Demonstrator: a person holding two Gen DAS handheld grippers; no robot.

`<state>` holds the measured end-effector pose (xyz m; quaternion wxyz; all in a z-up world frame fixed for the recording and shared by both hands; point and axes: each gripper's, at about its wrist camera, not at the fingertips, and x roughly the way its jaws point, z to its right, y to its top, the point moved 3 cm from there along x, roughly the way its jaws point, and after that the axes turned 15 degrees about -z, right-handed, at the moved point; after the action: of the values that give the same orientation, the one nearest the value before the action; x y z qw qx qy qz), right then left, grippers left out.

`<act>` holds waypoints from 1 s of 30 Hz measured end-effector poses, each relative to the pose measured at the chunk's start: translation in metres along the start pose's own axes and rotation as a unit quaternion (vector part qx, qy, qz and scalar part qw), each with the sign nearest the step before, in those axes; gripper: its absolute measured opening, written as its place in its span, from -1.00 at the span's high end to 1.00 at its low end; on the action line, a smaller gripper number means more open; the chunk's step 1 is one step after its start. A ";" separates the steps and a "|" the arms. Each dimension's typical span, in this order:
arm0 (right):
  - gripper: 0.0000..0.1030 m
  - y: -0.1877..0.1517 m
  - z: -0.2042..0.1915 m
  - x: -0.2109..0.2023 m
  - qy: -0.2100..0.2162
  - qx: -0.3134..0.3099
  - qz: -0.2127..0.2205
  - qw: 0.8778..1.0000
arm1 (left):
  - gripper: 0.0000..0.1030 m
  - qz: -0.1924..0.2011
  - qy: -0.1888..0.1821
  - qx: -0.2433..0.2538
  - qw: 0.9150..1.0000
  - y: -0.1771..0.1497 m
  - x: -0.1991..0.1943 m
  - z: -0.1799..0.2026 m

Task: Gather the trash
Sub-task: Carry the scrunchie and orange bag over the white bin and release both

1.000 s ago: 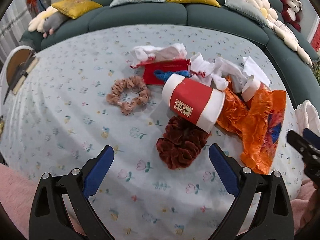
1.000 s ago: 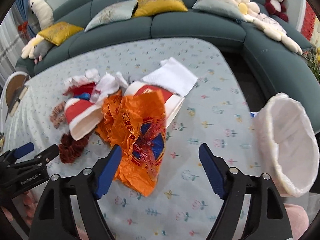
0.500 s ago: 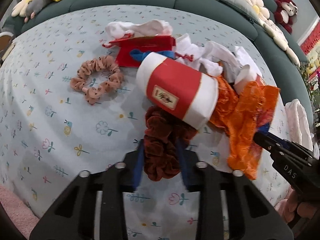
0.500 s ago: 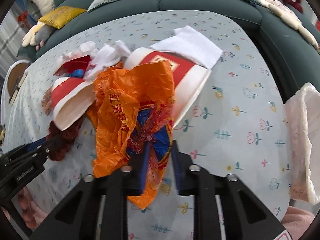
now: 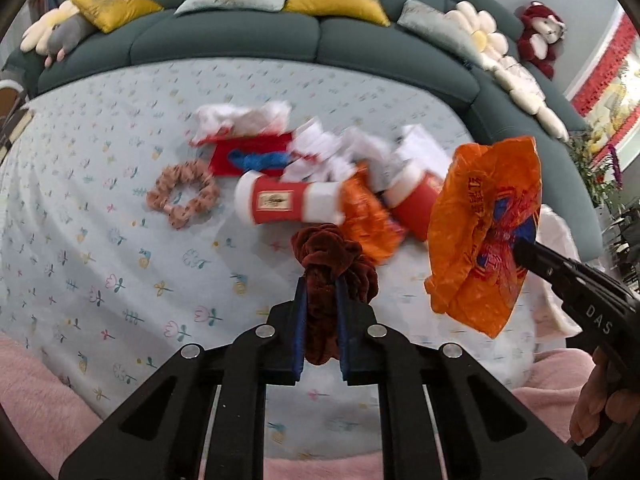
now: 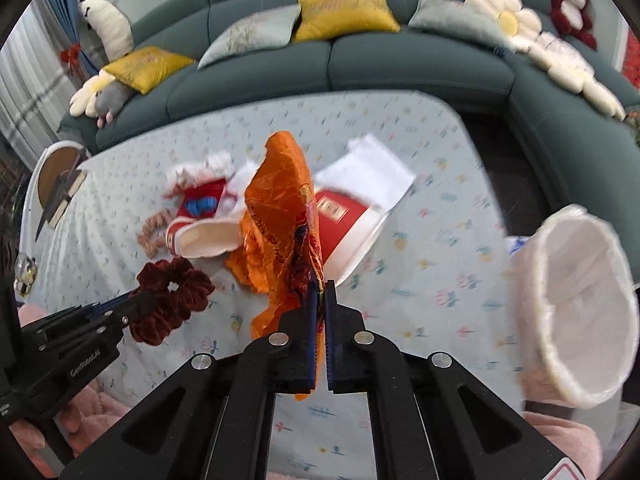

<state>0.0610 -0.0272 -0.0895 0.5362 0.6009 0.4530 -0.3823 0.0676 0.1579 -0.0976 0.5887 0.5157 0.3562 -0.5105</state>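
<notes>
behind orange wrapper (image 6: 280, 216), second red cup (image 6: 344, 224) half hidden; pile blurred.

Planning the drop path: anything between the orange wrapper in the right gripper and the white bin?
Nothing visible. The orange wrapper hangs clear of the table in the right gripper; only bare floral tablecloth lies between it and the white bin at the right.

Orange wrapper (image 6: 280, 208), maroon scrunchie (image 5: 332, 256), pale floral tablecloth (image 5: 100, 220), possibly cream bin (image 6: 576, 308)
</notes>
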 end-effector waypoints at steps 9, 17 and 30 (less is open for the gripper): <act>0.94 -0.008 0.058 -0.073 -0.062 0.042 0.071 0.995 | 0.76 0.041 -0.029 0.064 0.997 0.007 -0.041 0.080; 0.94 -0.022 0.134 -0.118 -0.104 0.100 0.109 0.983 | 0.76 0.054 -0.062 0.143 0.986 0.010 -0.053 0.173; 0.94 -0.053 0.226 -0.132 -0.136 0.167 0.114 0.970 | 0.76 0.041 -0.088 0.233 0.968 0.005 -0.031 0.289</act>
<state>-0.0228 -0.2680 -0.0109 0.5246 0.6725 0.2338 -0.4667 0.0343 -0.1154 -0.0050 0.5018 0.6055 0.1529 -0.5985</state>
